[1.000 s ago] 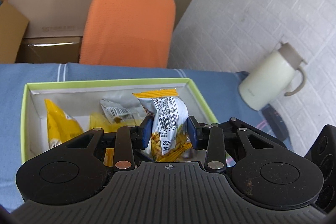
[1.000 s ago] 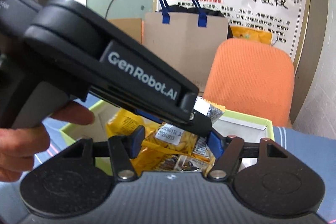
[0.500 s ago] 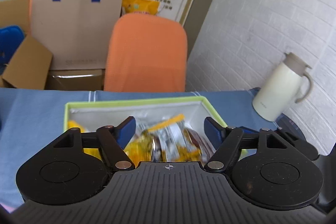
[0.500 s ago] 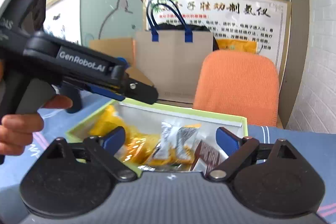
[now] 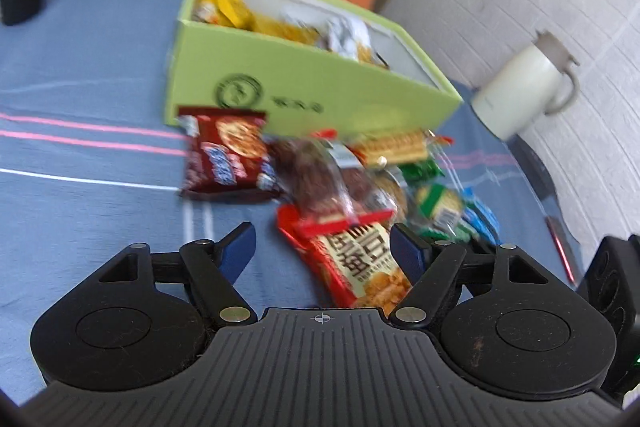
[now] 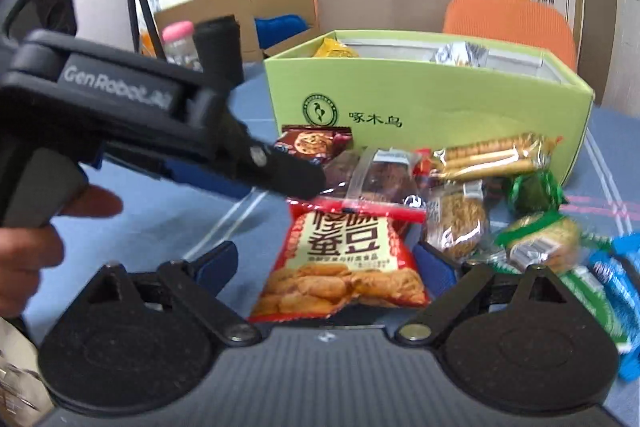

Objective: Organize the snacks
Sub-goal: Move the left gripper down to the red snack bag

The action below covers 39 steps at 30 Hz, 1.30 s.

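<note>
1. The snacks are found in two places: some lie already in the green box point(image 6: 432, 99), the rest are piled on the blue cloth point(image 5: 92, 211) just in front of it.
2. Both grippers are spread and nothing is pinched. The left gripper point(image 5: 324, 251) and the right gripper point(image 6: 324, 267) are both pointed at the red bag point(image 6: 340, 263), which lies nearest.
3. One bag should be taken by one gripper only (probably the right one, as the bag is already framed between its jaws).
4. The bag is best pinched at its flat sealed edge, so that the content is not crushed.
5. The other gripper can be sent to the dark red pack point(image 5: 228, 155), to avoid a collision.
6. The pile must not be pushed aside.
</note>
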Available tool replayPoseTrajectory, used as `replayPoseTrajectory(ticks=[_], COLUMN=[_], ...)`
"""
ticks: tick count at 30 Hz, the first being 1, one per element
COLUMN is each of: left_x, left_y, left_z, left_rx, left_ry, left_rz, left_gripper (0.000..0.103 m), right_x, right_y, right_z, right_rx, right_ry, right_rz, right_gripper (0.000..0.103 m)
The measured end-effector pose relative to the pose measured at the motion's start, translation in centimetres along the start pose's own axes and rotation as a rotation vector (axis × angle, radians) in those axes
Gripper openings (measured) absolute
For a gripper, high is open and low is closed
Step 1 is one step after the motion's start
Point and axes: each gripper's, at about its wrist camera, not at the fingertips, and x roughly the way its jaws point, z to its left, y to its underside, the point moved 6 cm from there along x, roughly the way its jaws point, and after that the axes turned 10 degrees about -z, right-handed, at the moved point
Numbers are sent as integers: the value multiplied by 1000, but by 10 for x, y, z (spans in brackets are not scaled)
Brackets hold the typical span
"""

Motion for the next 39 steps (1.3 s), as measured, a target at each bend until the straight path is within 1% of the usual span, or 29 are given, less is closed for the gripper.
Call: replayPoseTrajectory(ticks=[2,4,5,6,8,10,13,14,16,20,24,28,30,33,35,36,39], left_x=[10,16,18,18,17,13,5,2,-6,-21,-24,-25,-22,-17,-13,-12,-14], left_y=[0,1,3,5,9,14,20,23,29,43,43,32,30,29,28,29,35], left_z=[0,-3,-2,-2,1,2,2,2,-1,-10,-10,-4,-1,-2,-2,-2,-2], left_rx=[-5,16,10,7,4,4,-1,-5,3,30,37,18,7,-6,18,20,41], left_ry=[-19,-6,-8,-6,-8,1,15,15,7,-1,-12,-40,-44,-39,-70,-80,-60], left_rz=[44,65,75,79,90,89,98,101,96,91,77,48,53,61,56,59,61], left_gripper=[52,48,48,47,41,40,31,30,31,33,35,45,46,51,59,59,56], right_x=[6,10,11,10,9,3,-4,-7,-14,-26,-33,-38,-38,-32,-25,-22,-22], right_y=[-3,-2,-1,-2,-3,0,4,5,7,12,15,16,17,17,17,19,21], right_z=[1,2,2,4,9,14,26,30,38,53,49,40,42,44,41,40,45], right_rx=[1,-9,-13,-14,-6,7,3,7,10,-30,-15,40,38,48,51,51,9], right_ry=[-16,-10,-7,-5,-18,-41,-48,-50,-55,-53,-35,-19,-15,-18,-7,-4,-5], right_rz=[11,26,29,30,28,26,18,14,8,1,-2,-1,-4,-5,11,23,15], right_gripper=[94,93,93,93,94,94,94,94,94,93,93,93,93,93,93,93,94])
